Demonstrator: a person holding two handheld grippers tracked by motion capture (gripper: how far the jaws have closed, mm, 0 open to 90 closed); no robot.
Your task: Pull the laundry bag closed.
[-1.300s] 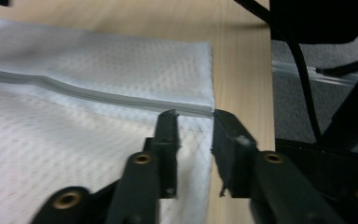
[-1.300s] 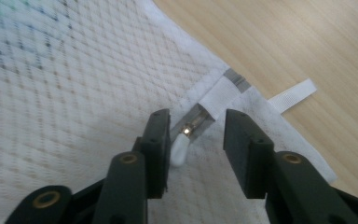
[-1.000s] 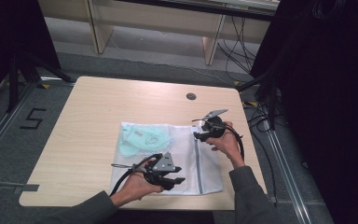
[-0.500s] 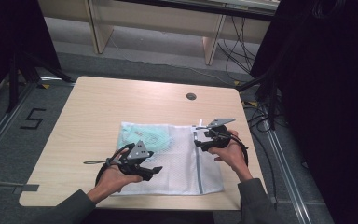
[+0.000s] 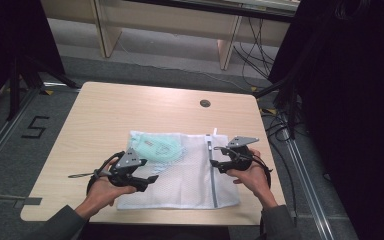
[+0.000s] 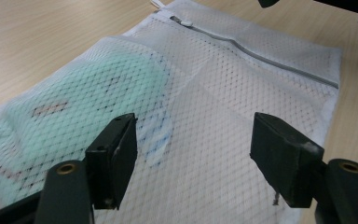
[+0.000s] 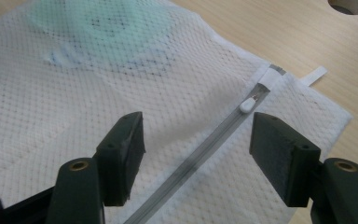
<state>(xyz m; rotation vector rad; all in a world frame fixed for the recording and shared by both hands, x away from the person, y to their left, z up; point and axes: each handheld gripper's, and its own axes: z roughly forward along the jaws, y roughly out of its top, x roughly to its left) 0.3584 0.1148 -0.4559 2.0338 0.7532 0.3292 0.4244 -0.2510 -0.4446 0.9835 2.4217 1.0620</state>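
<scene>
Where the high view looks down, a white mesh laundry bag (image 5: pixel 180 172) is seen flat on the table (image 5: pixel 105 115), a green garment (image 5: pixel 155 148) inside; the left gripper (image 5: pixel 147 178) is held over its near left part, the right gripper (image 5: pixel 216 162) at the zipper (image 5: pixel 212 172).

From the left gripper view, jaws are spread wide above the mesh, nothing held.

From the right gripper view, jaws are parted astride the zipper, the zipper pull (image 7: pixel 248 104) just ahead; it is best pinched squarely while the mesh is pinned.
</scene>
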